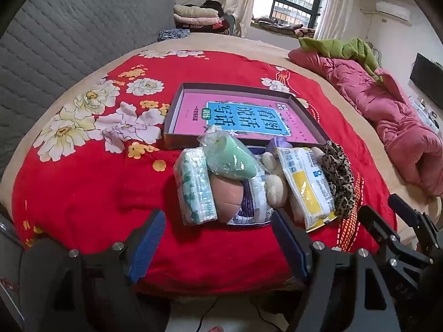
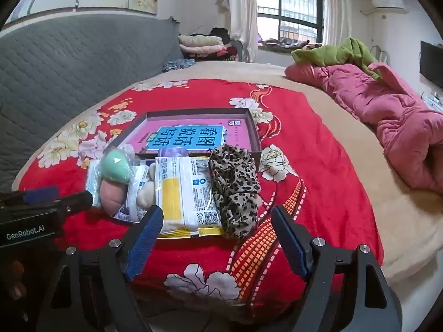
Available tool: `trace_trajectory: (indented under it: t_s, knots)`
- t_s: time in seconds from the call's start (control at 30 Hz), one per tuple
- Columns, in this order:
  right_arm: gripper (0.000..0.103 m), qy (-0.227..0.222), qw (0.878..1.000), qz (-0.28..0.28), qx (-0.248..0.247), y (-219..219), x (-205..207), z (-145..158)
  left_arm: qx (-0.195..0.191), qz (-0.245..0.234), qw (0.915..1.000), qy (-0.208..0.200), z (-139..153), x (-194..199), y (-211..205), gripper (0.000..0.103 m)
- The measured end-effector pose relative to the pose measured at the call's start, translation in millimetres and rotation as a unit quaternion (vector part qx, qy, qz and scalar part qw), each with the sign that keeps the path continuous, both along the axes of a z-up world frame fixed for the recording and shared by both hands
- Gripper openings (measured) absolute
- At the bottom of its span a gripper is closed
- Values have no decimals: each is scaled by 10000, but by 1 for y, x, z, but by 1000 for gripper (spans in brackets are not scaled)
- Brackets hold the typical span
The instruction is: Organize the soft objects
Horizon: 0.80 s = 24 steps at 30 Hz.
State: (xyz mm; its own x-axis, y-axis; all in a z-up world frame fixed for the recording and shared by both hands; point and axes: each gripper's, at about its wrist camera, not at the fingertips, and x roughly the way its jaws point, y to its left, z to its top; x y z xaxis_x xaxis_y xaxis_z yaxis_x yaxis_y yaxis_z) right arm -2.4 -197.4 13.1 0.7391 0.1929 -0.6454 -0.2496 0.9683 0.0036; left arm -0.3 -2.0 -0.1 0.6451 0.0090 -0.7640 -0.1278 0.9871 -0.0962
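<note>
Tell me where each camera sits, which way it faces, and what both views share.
Left wrist: on the left tongs, angled down at the bed; its own open jaws show, with the right tongs at the right edge.
Right wrist: on the right tongs, same heading; the left tongs enter from the left.
Shared: the shallow box, yellow packet, leopard-print cloth.

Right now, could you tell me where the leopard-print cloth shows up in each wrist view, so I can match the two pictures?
Left wrist view: the leopard-print cloth lies right of centre, at the right end of the pile of soft things.
Right wrist view: it lies near the centre, just beyond the open right gripper.
Shared landmark: the yellow-and-white packet lies right beside it, on its left, in both views.
</note>
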Motion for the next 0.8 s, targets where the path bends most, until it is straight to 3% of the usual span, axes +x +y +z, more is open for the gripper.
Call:
trace_trajectory:
  t_s: [0.1, 0.13, 0.8]
  knots:
    - [81, 18, 9999, 0, -135, 5, 1, 0, 137, -31, 9999, -9, 1, -3, -9, 78]
    - [81, 21, 9999, 6, -125, 6, 1, -1, -85, 33, 10000, -20, -2, -5, -5, 78]
    - [81, 37, 9999, 98, 57, 1, 0, 2, -58, 49, 9999, -92, 5, 0, 1, 78]
